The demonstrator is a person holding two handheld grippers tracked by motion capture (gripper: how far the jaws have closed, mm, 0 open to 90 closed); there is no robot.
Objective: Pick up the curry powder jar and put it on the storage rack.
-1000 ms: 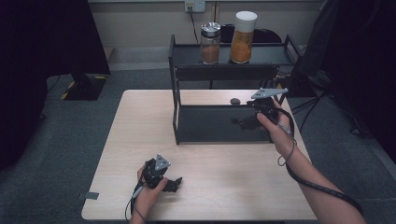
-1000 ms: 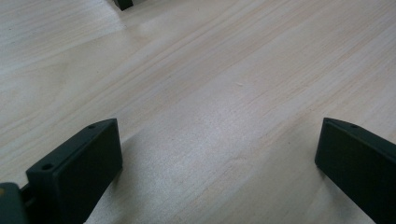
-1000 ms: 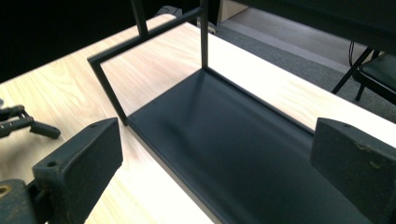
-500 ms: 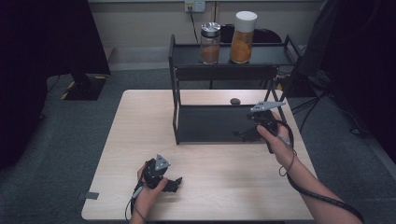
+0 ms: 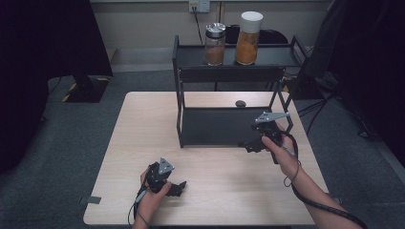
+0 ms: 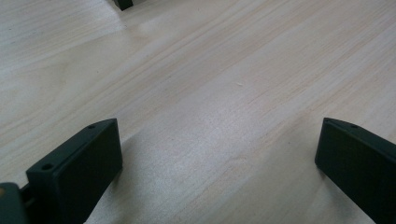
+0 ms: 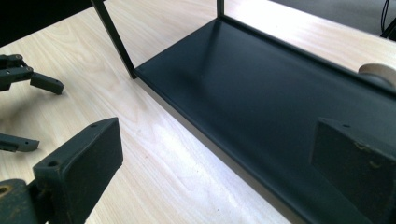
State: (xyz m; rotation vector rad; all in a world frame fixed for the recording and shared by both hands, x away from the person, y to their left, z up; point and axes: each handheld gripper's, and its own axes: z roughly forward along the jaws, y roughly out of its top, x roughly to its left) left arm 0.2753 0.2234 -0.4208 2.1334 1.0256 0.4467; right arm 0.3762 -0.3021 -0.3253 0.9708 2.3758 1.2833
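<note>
My left gripper [image 5: 175, 188] rests on the wooden table [image 5: 143, 124] near its front edge, jaws wide open [image 6: 218, 158] with bare wood between them. Held by a hand, my right gripper [image 5: 249, 144] hovers open at the front right of a black two-tier rack [image 5: 224, 125]. Its jaws [image 7: 215, 163] point over the table toward the rack's lower shelf [image 7: 261, 93], with nothing between them. Two jars stand on the top shelf: a silver-lidded one [image 5: 215, 44] and a taller white-lidded one [image 5: 249, 38], both with orange-brown contents.
A small round object [image 5: 240, 103] lies on the table behind the rack, and its edge [image 7: 379, 72] shows past the lower shelf. The other gripper [image 7: 28, 79] appears far left in the right gripper view. A rack foot [image 6: 122, 3] sits ahead of the left jaws.
My right gripper has come from the rack's right post toward the person, down to the front of the lower shelf. The left gripper has stayed put.
</note>
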